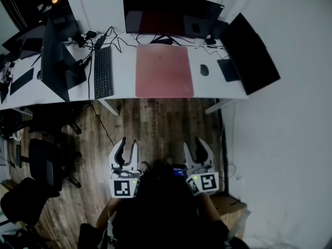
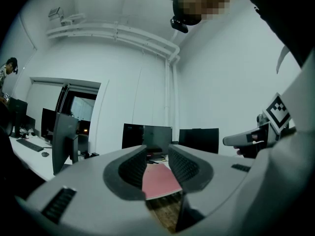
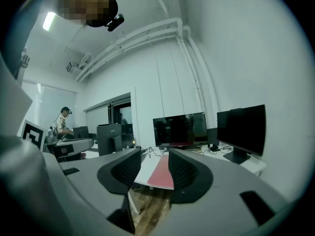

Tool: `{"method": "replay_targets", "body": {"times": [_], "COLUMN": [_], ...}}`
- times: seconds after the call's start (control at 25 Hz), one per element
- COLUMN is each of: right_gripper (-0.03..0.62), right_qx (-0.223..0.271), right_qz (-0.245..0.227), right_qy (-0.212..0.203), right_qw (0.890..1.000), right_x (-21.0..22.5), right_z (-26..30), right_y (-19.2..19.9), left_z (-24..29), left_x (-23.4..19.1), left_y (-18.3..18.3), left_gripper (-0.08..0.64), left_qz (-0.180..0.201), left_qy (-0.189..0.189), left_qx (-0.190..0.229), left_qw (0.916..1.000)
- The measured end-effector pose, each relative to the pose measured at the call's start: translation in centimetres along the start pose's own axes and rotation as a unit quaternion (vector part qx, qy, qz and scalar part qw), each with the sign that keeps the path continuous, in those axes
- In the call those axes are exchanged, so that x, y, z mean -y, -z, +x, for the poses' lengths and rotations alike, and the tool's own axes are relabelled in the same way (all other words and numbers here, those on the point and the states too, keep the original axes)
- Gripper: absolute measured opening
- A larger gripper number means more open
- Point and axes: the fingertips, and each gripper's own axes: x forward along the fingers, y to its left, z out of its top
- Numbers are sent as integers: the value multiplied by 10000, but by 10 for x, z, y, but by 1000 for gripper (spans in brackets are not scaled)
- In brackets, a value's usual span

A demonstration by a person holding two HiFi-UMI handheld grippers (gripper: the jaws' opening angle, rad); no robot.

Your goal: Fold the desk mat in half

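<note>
A pink desk mat lies flat on the white desk, in front of the middle monitor. Both grippers hang over the wooden floor, well short of the desk. My left gripper is open with nothing between its jaws; through them the mat shows far off. My right gripper is open and empty too, and the mat lies beyond its jaws.
A black keyboard lies left of the mat, a mouse and a small dark pad to its right. Monitors stand left and right. Office chairs stand on the floor at the left. A person sits far off.
</note>
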Motion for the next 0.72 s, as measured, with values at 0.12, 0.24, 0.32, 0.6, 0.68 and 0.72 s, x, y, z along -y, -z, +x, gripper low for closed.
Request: {"method": "replay_targets", "body": {"times": [0.12, 0.24, 0.32, 0.6, 0.68, 0.72], "right_gripper": [167, 167, 167, 167, 167, 167], "right_qx": [-44, -80, -55, -35, -70, -91], "right_qz": [13, -6, 96, 114, 18, 28], "right_qy": [70, 85, 53, -72, -106, -130], "right_qw": [10000, 9999, 9999, 9999, 9999, 9999], "right_x": [-8, -16, -23, -11, -2, 3], "right_z": [2, 6, 10, 37, 48, 55], "right_y": [5, 8, 4, 4, 6, 7], "left_z": [-4, -5, -6, 19, 30, 36], "left_x": [-7, -15, -18, -22, -24, -24], "left_y": [6, 10, 13, 19, 22, 22], "left_gripper": [119, 120, 119, 120, 118, 120], "left_qz": [22, -8, -12, 27, 31, 32], "left_qy": [127, 189, 203, 136, 70, 45], "left_qx": [-64, -71, -118, -109, -159, -185], "left_qw": [9999, 9998, 9997, 9998, 9998, 9998]}}
